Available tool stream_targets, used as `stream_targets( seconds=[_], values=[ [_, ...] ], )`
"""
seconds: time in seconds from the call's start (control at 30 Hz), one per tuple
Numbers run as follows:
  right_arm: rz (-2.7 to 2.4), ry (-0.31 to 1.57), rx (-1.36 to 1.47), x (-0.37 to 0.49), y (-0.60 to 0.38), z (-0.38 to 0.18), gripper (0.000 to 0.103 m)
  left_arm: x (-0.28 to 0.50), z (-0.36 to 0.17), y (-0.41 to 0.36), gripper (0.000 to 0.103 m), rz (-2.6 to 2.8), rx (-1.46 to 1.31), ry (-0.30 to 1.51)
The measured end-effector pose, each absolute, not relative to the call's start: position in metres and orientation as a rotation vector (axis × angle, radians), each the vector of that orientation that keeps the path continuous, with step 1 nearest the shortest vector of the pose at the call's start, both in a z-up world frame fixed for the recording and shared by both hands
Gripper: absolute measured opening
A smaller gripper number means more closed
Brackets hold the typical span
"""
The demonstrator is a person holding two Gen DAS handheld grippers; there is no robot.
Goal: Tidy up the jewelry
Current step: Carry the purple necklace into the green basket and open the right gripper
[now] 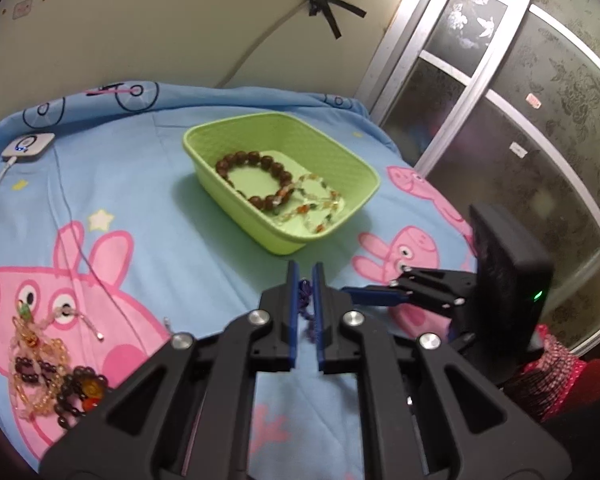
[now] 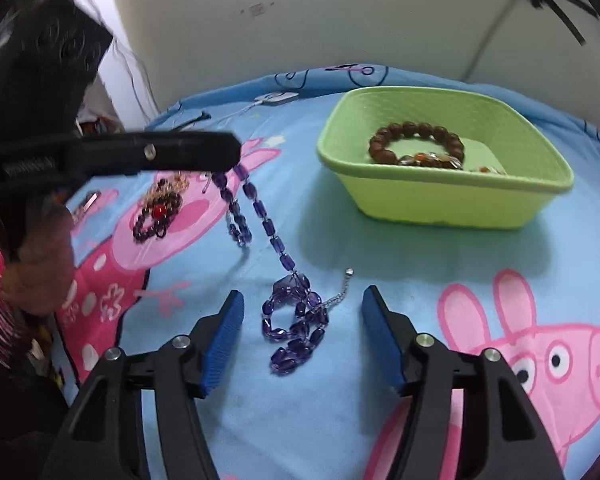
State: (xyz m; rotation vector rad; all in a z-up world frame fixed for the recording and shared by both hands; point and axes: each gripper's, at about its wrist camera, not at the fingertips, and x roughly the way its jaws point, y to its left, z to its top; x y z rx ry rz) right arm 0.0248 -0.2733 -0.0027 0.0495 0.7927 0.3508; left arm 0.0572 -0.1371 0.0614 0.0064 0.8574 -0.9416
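Note:
My left gripper is shut on a purple bead necklace, lifted above the bed; it also shows in the right wrist view. The necklace hangs from it in two strands, its lower end coiled on the sheet. My right gripper is open around that coil, low over the sheet; it also shows in the left wrist view. A green basket holds a brown bead bracelet and a pale multicoloured bracelet.
A pile of other bracelets lies on the blue cartoon-pig bedsheet. A white charger with cable sits at the far left. A wall is behind, a glass sliding door at the right.

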Motion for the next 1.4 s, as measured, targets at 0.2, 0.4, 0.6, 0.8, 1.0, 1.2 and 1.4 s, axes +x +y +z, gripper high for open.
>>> stream_targets(
  seconds=[0.2,0.4,0.6,0.8,1.0,1.2,1.4],
  values=[
    [0.369,0.801,0.046,0.032,-0.273,-0.001,0.000,0.045,0.084,-0.138,0.006,-0.974,-0.003,0.808],
    [0.481,0.679,0.279,0.033,-0.295,0.043,0.000,0.039,0.123,-0.133,0.006,-0.985,0.001,0.720],
    [0.532,0.522,0.395,0.049,-0.323,0.106,0.000,0.049,0.175,-0.145,0.006,-0.980,0.008,0.603],
    [0.454,0.463,0.383,0.075,-0.342,0.128,0.000,0.084,0.193,-0.175,0.006,-0.960,-0.003,0.572],
    [0.354,0.544,0.384,0.098,-0.354,0.087,0.000,0.113,0.142,-0.199,0.006,-0.922,-0.004,0.711],
    [0.299,0.670,0.411,0.117,-0.356,0.046,0.003,0.126,0.089,-0.208,0.006,-0.848,0.041,0.892],
    [0.316,0.521,0.458,0.103,-0.364,0.084,0.024,0.122,0.111,-0.181,0.006,-0.828,0.013,0.840]
  ],
)
